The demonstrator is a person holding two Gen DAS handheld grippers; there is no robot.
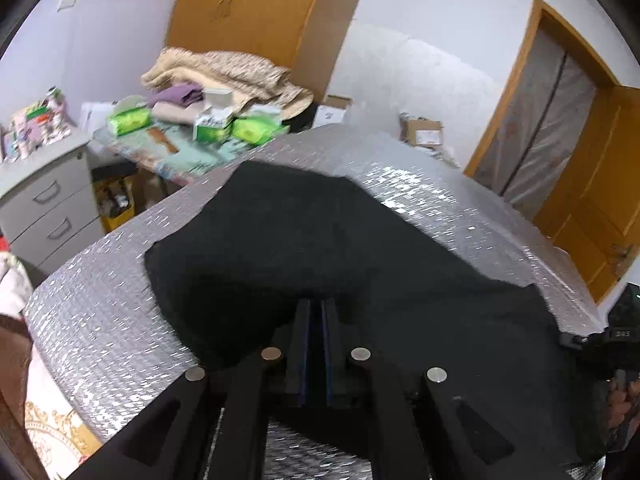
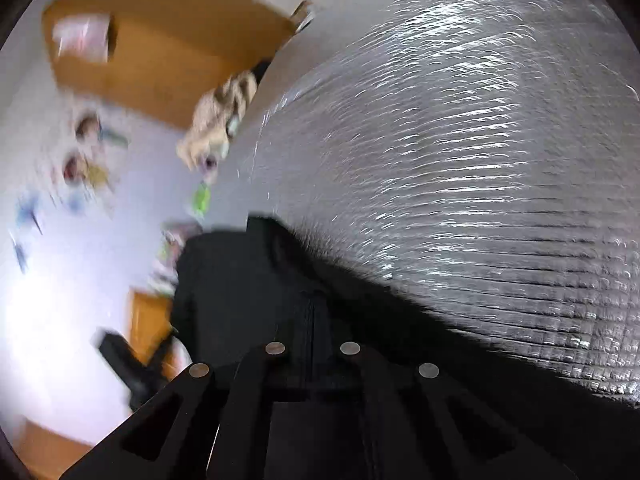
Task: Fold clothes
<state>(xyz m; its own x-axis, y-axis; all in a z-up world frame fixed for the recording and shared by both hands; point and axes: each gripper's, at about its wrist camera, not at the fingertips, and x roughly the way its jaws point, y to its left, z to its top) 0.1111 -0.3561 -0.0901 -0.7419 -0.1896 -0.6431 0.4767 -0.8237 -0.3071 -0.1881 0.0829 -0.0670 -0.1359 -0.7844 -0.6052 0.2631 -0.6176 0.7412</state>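
A black garment (image 1: 304,240) lies spread over the silver quilted sheet (image 1: 100,312) that covers the work surface. My left gripper (image 1: 318,308) is shut, its fingertips pinching a near fold of the garment, and the cloth bulges up around them. At the far right edge of the left wrist view are the right gripper (image 1: 618,340) and a hand behind it. The right wrist view is blurred by motion. In it, my right gripper (image 2: 316,314) is shut on the garment's edge (image 2: 240,280), which hangs raised off the silver sheet (image 2: 460,160).
Behind the surface stands a side table (image 1: 188,160) with green tissue packs (image 1: 130,120), folded cloths and a beige blanket (image 1: 232,72). A grey drawer unit (image 1: 44,200) is at the left. Cardboard boxes (image 1: 424,130) and wooden doors (image 1: 592,200) are at the back right.
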